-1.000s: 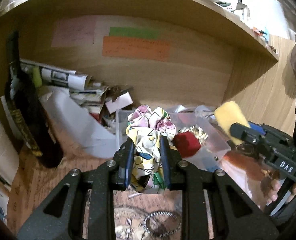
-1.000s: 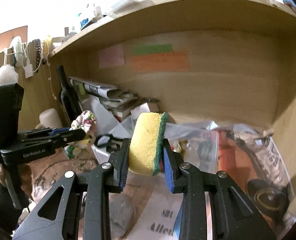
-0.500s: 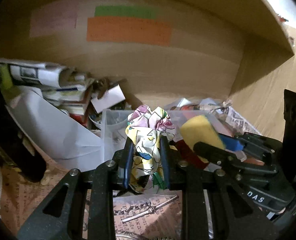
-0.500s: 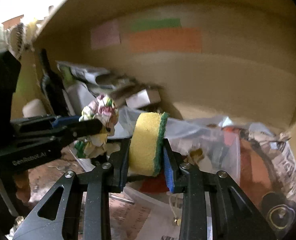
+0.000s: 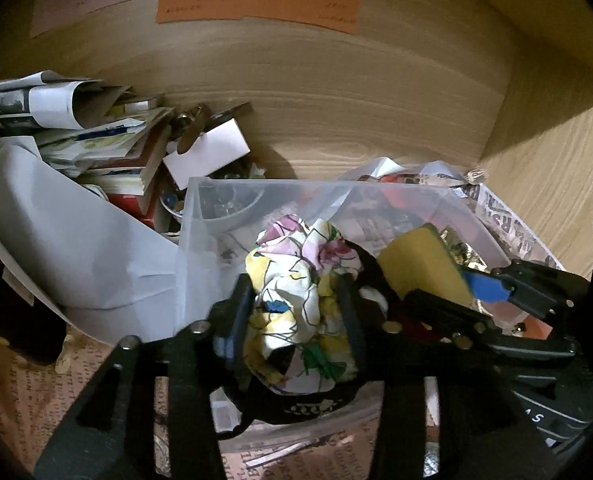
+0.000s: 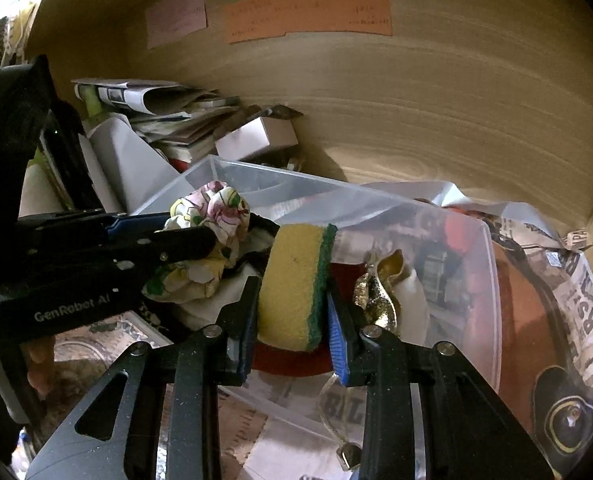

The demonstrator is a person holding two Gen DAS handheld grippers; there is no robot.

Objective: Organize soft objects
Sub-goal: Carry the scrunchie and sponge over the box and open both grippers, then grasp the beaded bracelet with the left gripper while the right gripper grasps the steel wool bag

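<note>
My left claw (image 5: 292, 320) pinches crumpled floral cloth (image 5: 296, 280); my right (image 6: 292, 312) grips an upright yellow-green sponge (image 6: 296, 280), both over the clear bin (image 6: 376, 196).

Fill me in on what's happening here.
A person works two handheld grippers inside a cluttered wooden shelf. The left gripper is clamped on a crumpled floral cloth; the right gripper is clamped on a yellow-green sponge. Both hang over a clear plastic bin, neither released.

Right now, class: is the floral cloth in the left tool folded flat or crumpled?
Crumpled. The floral cloth sits bunched into a wrinkled wad, pinched by the left tool over the clear plastic bin.
</note>
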